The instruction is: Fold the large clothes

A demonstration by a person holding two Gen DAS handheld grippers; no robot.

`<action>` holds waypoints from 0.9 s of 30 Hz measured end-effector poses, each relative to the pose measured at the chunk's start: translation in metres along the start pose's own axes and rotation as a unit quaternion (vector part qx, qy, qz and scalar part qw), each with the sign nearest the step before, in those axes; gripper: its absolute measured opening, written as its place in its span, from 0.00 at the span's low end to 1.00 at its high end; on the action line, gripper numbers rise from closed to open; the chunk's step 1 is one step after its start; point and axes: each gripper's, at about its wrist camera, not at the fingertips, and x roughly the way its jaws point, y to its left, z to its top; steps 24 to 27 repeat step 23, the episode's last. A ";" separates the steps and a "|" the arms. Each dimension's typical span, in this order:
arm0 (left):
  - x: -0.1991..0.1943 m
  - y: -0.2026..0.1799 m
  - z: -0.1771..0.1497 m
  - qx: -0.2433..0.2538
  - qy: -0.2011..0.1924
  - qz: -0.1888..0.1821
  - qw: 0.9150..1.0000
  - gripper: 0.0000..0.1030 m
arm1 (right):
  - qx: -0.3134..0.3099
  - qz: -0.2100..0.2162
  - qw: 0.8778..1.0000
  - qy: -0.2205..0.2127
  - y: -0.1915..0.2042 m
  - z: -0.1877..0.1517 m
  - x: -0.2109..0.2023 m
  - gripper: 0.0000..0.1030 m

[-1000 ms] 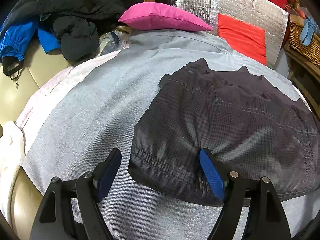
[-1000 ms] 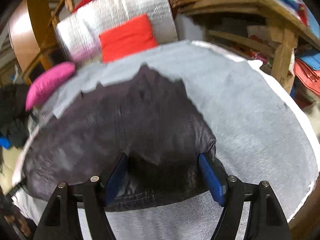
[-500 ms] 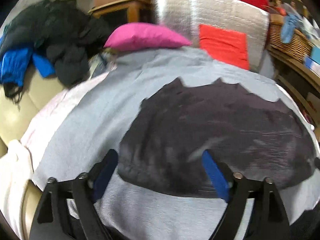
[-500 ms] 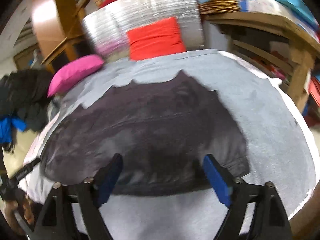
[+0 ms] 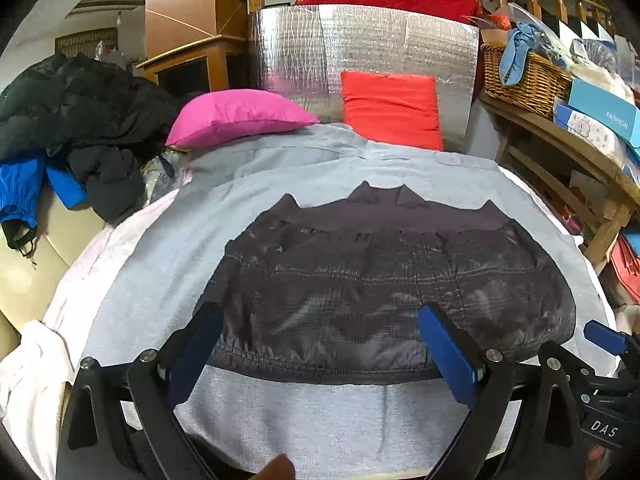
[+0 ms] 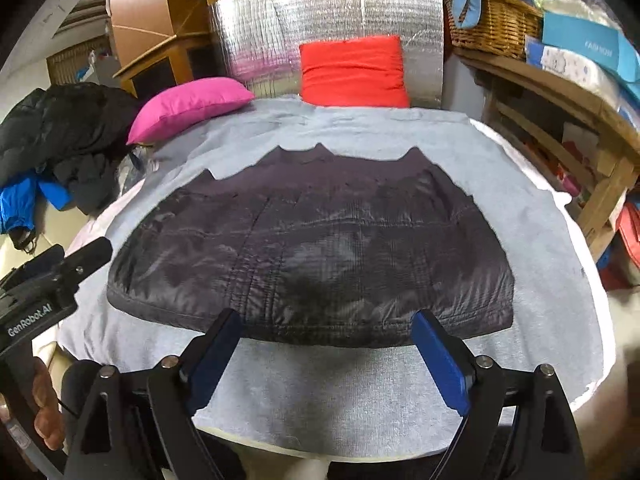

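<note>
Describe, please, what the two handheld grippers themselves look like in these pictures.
Both the left gripper and the right gripper have matte black angular arms with silver pivot screws and flat blue fingers. White lettering marks the black bodies. No sleeves are visible.

One dark garment (image 5: 384, 280); two cushions, one pink (image 5: 236, 116), one red (image 5: 392, 108); one wicker basket (image 5: 524, 80)

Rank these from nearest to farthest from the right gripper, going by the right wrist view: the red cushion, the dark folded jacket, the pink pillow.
From the right gripper:
1. Dark folded jacket, flat on the grey cloth just beyond the open fingers.
2. Pink pillow, past the jacket, at the far left of the cloth.
3. Red cushion, at the far end, propped against the silver panel.
</note>
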 end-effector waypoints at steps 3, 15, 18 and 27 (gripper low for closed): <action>-0.004 -0.001 0.000 0.006 -0.005 0.009 1.000 0.97 | -0.007 -0.009 1.000 -0.008 0.002 0.003 -0.006 0.87; -0.004 -0.001 0.000 0.004 0.003 0.000 1.000 0.98 | -0.017 -0.024 0.999 -0.022 0.006 0.005 -0.010 0.87; -0.003 -0.002 0.000 0.004 0.003 -0.011 1.000 0.99 | -0.017 -0.025 0.999 -0.023 0.005 0.006 -0.009 0.87; 0.000 -0.004 0.001 0.003 0.006 -0.023 1.000 1.00 | -0.018 -0.026 0.999 -0.022 0.005 0.008 -0.005 0.87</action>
